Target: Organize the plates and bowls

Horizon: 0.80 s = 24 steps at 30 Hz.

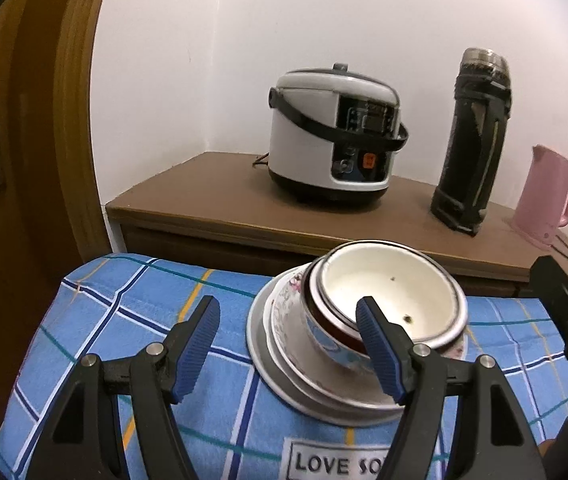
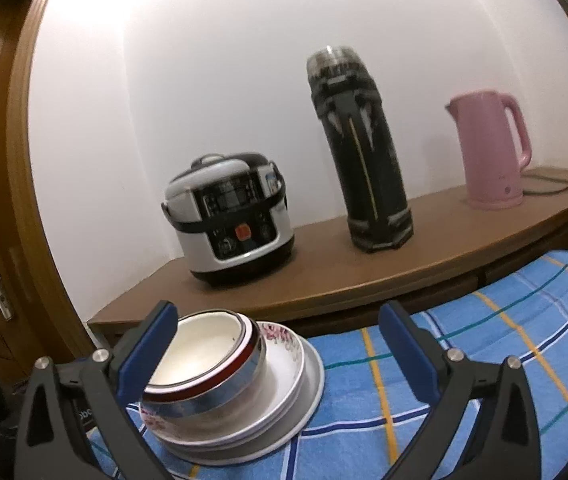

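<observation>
A stack of dishes sat on the blue checked cloth point(image 1: 132, 320): a metal plate point(image 1: 284, 392) at the bottom, a flowered bowl point(image 1: 287, 320) on it, and a white bowl point(image 1: 387, 292) with a red band nested on top. In the left wrist view the stack lay in the lower middle of the frame, a little right of center; in the right wrist view it lay at lower left, with the white bowl point(image 2: 204, 350), flowered bowl point(image 2: 284, 338) and plate point(image 2: 307, 376) all showing.

The left gripper point(image 1: 287, 314) stood wide and held nothing; its right finger crossed in front of the white bowl's near rim, whether touching could not be told. The right gripper point(image 2: 278, 324) was also spread wide and empty, its left finger just beside the white bowl, its right finger over bare cloth point(image 2: 503, 320).

Behind the cloth ran a brown counter point(image 1: 204, 200). On it, from left to right, stood a cooker point(image 1: 331, 132), a tall black flask point(image 1: 475, 140) and a pink kettle point(image 1: 547, 196). A wooden door point(image 1: 12, 160) filled the left edge of the left wrist view.
</observation>
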Each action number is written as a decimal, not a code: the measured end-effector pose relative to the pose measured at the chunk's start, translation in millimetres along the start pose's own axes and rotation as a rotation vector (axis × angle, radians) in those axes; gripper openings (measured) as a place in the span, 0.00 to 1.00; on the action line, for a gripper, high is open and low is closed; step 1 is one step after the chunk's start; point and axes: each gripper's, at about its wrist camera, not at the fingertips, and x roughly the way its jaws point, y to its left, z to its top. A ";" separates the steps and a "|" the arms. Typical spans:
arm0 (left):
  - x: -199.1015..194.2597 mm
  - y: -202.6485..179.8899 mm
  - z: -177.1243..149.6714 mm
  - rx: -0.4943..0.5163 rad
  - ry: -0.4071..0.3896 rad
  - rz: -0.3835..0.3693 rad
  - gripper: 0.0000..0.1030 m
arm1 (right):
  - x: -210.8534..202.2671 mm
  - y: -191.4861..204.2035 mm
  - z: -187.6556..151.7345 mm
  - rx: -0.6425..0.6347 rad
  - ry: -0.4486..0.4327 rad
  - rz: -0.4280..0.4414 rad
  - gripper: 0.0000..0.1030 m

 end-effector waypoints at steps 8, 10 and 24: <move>-31.8 -13.3 -3.8 0.054 -0.052 0.026 0.71 | -28.3 2.1 2.5 0.012 -0.036 0.006 1.00; -38.2 -15.8 -4.4 0.061 -0.061 0.028 0.71 | -33.5 1.4 4.6 0.020 -0.044 0.009 1.00; -60.8 -23.8 -1.7 0.076 -0.093 0.017 0.71 | -62.6 2.8 14.7 0.015 -0.081 0.011 1.00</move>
